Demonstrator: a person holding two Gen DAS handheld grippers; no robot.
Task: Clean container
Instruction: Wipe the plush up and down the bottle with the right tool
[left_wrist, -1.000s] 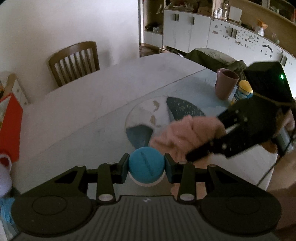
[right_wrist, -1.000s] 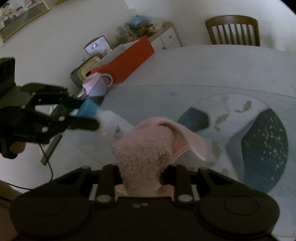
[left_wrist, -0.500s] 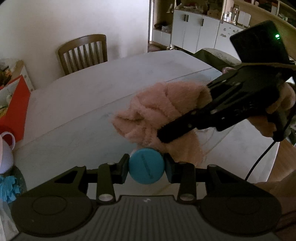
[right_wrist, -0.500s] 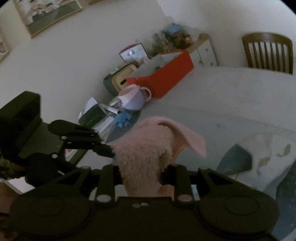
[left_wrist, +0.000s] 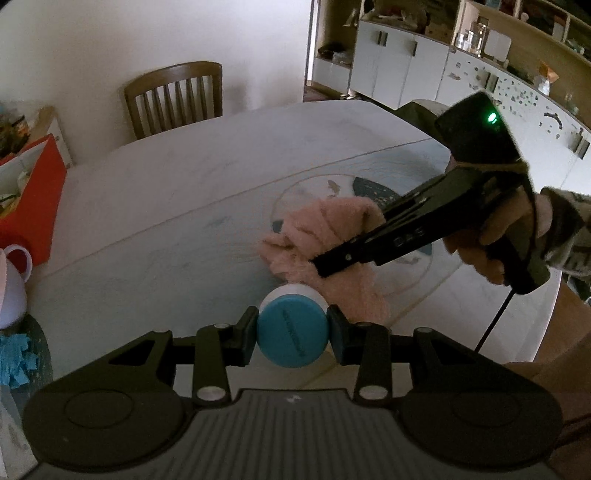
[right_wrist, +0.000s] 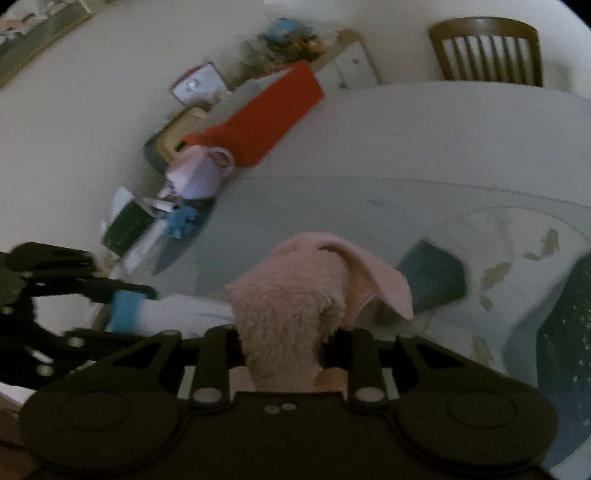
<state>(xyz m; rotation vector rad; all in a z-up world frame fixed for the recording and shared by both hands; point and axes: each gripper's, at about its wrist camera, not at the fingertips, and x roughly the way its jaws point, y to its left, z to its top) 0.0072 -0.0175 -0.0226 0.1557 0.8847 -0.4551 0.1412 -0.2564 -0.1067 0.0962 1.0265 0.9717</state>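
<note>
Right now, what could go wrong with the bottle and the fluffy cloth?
The left tool pinches only the bottle's blue cap, so a hard wipe might twist the bottle loose. The cloth bulges out of the right tool and could slip. The mug stands near the left tool, so a wide swing might knock it.

Free room and obstacles. Ahead of the left gripper's fingers (left_wrist: 240, 334), past the clamped container (left_wrist: 292, 334), the pink cloth (left_wrist: 325, 236) and right gripper (left_wrist: 332, 264) block the way; ahead-left, bare table (left_wrist: 166, 192) runs to the chair (left_wrist: 173, 98). Left of the right gripper's fingers (right_wrist: 334, 347) stand the left gripper (right_wrist: 122, 295), mug (right_wrist: 199, 175) and red box (right_wrist: 266, 118); the printed mat (right_wrist: 498, 258) ahead-right lies flat.
</note>
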